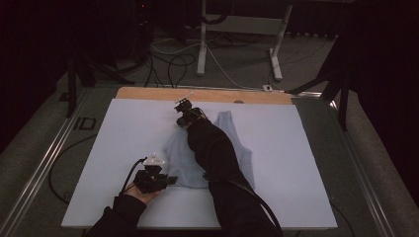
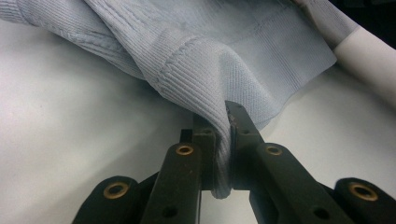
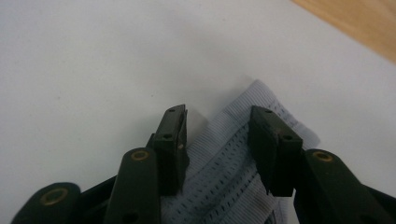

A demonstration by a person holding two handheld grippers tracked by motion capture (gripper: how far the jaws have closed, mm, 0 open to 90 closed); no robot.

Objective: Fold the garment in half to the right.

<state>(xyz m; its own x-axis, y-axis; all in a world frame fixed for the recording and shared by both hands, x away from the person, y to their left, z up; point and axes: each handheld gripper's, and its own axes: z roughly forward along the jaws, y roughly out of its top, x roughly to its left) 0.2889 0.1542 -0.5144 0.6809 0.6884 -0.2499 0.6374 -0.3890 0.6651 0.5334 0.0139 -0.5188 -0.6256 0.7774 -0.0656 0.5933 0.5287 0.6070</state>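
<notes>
**One garment, two grippers on a white board**

One wooden table (image 1: 148,93) is seen in the high view, its bare edge showing as a strip at the far side. It is covered by one white board (image 1: 296,163), which takes up most of the surface.

One pale blue knitted garment (image 1: 237,143) is laid on the board, slightly right of the middle, with a strap-like end pointing to the far side and its hem toward the near side. Part of it is hidden under the person's right forearm, which is stretched across it in a dark sleeve.

Two grippers are counted. The right gripper (image 1: 185,114) is held at the far end of the garment; in the right gripper view (image 3: 218,122) its jaws are seen spread apart, with a ribbed, perforated end of the cloth (image 3: 233,158) lying between them, not clamped.

The left gripper (image 1: 170,179) is held at the near left corner of the garment. In the left gripper view (image 2: 223,122) its jaws are pressed together on a fold of the ribbed hem (image 2: 196,70), which is lifted off the board.
</notes>
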